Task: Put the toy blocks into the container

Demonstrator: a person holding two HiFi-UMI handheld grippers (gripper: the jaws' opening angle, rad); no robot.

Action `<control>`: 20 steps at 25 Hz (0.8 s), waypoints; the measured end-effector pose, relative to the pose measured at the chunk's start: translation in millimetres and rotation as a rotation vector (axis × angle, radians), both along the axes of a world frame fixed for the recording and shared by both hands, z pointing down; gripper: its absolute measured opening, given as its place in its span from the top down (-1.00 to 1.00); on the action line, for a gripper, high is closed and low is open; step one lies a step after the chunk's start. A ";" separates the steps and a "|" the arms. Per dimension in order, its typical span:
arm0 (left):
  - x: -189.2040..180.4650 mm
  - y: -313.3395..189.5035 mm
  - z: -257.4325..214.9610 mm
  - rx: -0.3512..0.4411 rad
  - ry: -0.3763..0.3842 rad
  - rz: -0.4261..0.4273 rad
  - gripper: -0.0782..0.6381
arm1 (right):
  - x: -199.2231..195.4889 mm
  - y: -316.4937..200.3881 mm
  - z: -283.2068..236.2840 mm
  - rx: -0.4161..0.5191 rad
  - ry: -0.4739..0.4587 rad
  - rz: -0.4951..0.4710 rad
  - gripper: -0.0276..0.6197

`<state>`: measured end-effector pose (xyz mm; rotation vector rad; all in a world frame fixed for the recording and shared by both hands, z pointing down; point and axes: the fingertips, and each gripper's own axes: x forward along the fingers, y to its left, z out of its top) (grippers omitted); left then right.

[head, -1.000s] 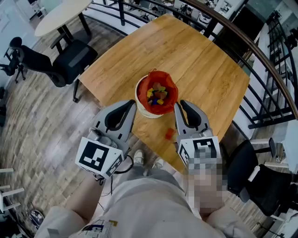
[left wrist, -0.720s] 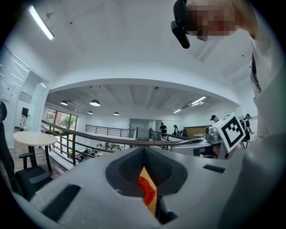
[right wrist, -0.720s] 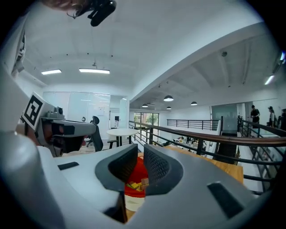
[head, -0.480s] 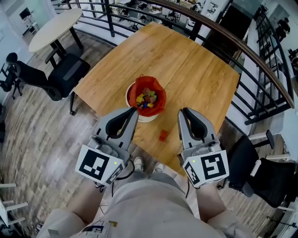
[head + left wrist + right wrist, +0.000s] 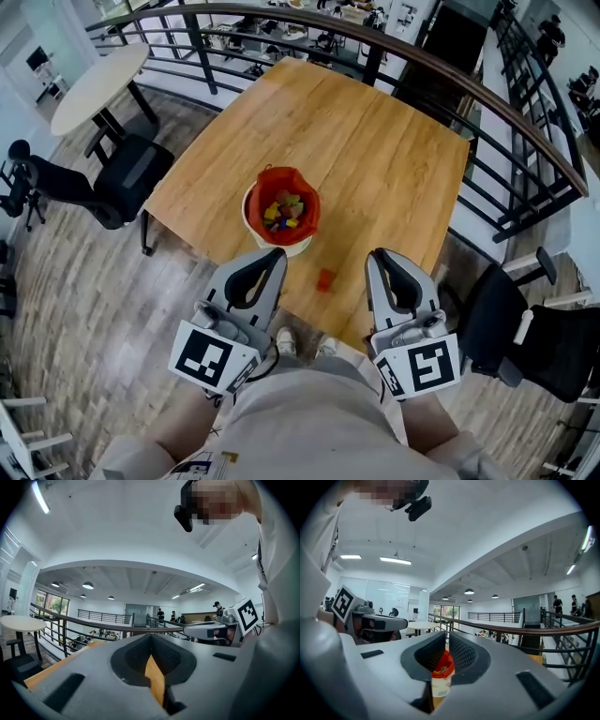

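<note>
Red lining is seen inside the white container, which stands on the wooden desk toward its near edge. A heap of coloured toy blocks is held in it. One red block is left on the bare wood, just outside the container on the near right, apart from its wall and close to the desk's edge.

Both grippers are held level over the near edge, side by side. The loose block is seen between them in the head view, touched by neither. The left gripper is placed just beside the container's near wall. Its jaws are pressed together at the tips, and nothing is pinched. In the left gripper view only a strip of desk wood is seen through the hollow behind the tips.

The right gripper is set to the right of the block, well apart from the container. Its jaws have just been closing and are now drawn together, with nothing between them. In the right gripper view the container is seen through the hollow behind the tips, standing beyond the jaws, not inside them. The red block cannot be made out in either gripper view.
</note>
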<state>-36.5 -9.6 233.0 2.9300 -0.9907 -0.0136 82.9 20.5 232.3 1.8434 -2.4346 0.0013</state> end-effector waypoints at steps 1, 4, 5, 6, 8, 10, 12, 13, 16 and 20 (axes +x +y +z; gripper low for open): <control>0.5 1.1 1.8 -0.004 0.002 -0.001 0.75 | 2.0 1.8 2.3 -0.002 0.014 0.007 0.80; 2.9 3.5 7.2 -0.003 -0.020 0.001 0.75 | 5.8 4.5 6.9 -0.011 0.020 0.013 0.80; 4.2 4.3 8.2 0.004 -0.035 0.005 0.75 | 6.4 4.8 7.2 -0.014 0.017 0.013 0.80; 5.7 5.0 8.4 0.011 -0.046 0.010 0.75 | 6.9 4.8 6.8 -0.015 0.016 0.013 0.80; 8.9 6.0 7.5 0.023 -0.055 0.022 0.75 | 7.3 4.2 5.5 -0.015 0.018 0.013 0.80; 11.7 6.5 4.7 0.036 -0.047 0.030 0.75 | 7.3 3.3 4.3 -0.010 0.024 0.010 0.80; 13.8 7.3 1.1 0.043 -0.031 0.035 0.75 | 7.7 2.8 3.0 -0.006 0.026 0.008 0.80; 14.4 7.6 -0.3 0.043 -0.025 0.036 0.75 | 8.2 2.8 2.5 -0.005 0.024 0.008 0.80; 14.2 6.5 -0.9 0.039 -0.023 0.025 0.75 | 10.1 2.9 3.3 -0.012 0.004 0.005 0.80; 10.1 4.0 1.0 0.033 -0.025 0.013 0.75 | 11.1 2.1 7.2 -0.031 -0.049 -0.006 0.80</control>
